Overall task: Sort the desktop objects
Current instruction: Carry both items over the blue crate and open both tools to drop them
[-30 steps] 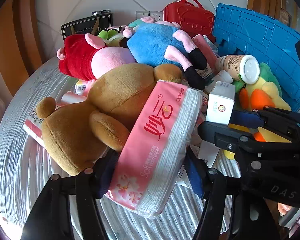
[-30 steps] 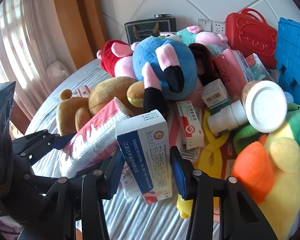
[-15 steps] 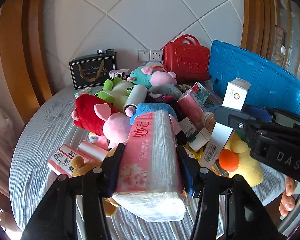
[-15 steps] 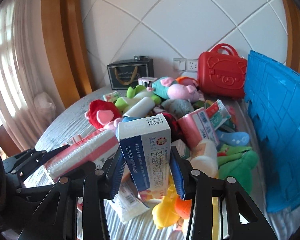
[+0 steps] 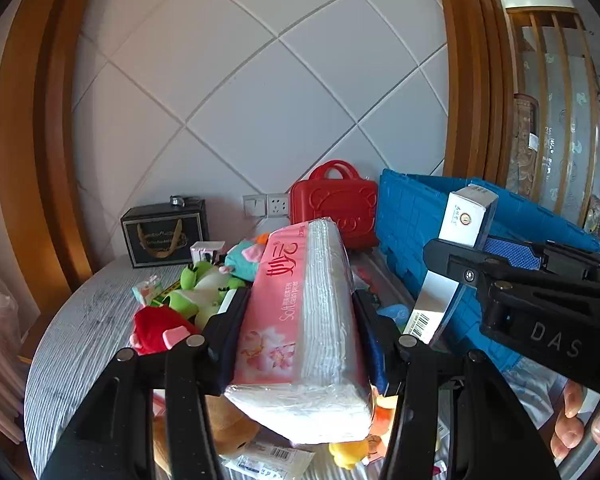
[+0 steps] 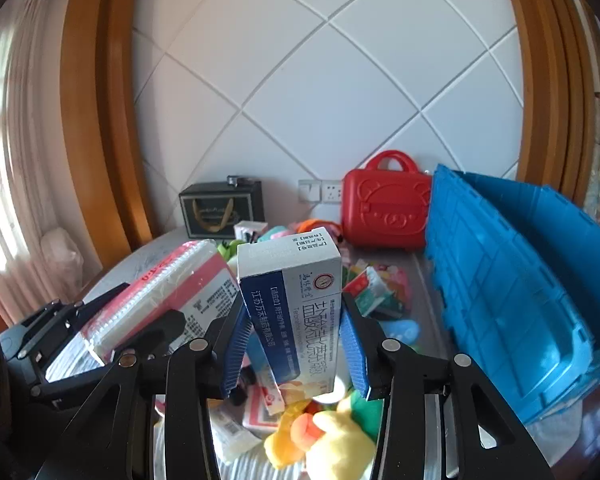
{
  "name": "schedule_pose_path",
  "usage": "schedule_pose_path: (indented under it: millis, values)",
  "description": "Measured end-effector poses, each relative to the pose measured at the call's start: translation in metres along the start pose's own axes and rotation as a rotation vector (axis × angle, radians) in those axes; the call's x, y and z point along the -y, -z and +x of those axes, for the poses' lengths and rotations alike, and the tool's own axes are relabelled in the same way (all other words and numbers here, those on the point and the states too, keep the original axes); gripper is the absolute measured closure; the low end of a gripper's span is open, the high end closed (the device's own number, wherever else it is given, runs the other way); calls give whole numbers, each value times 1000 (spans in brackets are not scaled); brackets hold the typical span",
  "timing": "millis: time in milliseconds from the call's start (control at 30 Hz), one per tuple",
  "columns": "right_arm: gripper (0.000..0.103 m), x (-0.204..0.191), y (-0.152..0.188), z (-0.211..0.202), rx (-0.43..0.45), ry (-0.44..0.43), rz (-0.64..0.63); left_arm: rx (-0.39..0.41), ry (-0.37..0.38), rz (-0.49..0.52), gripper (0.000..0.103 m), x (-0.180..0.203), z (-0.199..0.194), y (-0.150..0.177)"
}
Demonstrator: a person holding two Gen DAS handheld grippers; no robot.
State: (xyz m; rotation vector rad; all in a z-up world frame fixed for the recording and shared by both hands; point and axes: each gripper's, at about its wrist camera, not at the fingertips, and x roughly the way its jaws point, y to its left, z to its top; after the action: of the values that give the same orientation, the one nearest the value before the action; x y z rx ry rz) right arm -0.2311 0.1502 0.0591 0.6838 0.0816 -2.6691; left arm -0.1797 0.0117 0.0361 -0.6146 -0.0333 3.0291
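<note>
Left claw (image 5: 300,320) clamps pink tissue pack (image 5: 300,320); right claw (image 6: 294,340) clamps blue-white medicine box (image 6: 296,308).

Tissue pack (image 5: 300,320): btwn left gripper (image 5: 298,320) pads, above toy pile (image 5: 184,300).
Medicine box (image 6: 296,312): in right gripper (image 6: 294,344), right of tissue pack.
Crate (image 6: 512,292): far right on table (image 5: 80,328).
Case (image 6: 384,208), gift bag (image 6: 220,210): at back by wall.

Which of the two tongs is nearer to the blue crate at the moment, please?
Right. The right tongs, shut on the medicine box, are raised beside the blue crate; the left tongs, gripping the tissue pack, sit farther from it, beyond the right ones.
</note>
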Motion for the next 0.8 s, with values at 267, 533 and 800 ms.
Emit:
schedule_pose_path:
  millis: [267, 533, 800]
  values:
    - [61, 98, -51, -54, 108, 154, -3, 104, 66, -4, 53, 112, 11, -67]
    - [61, 271, -88, -72, 130, 247, -59, 43, 129, -38, 53, 280, 87, -136]
    - [61, 431, -95, 6, -178, 213, -52, -391, 125, 6, 53, 407, 212, -160]
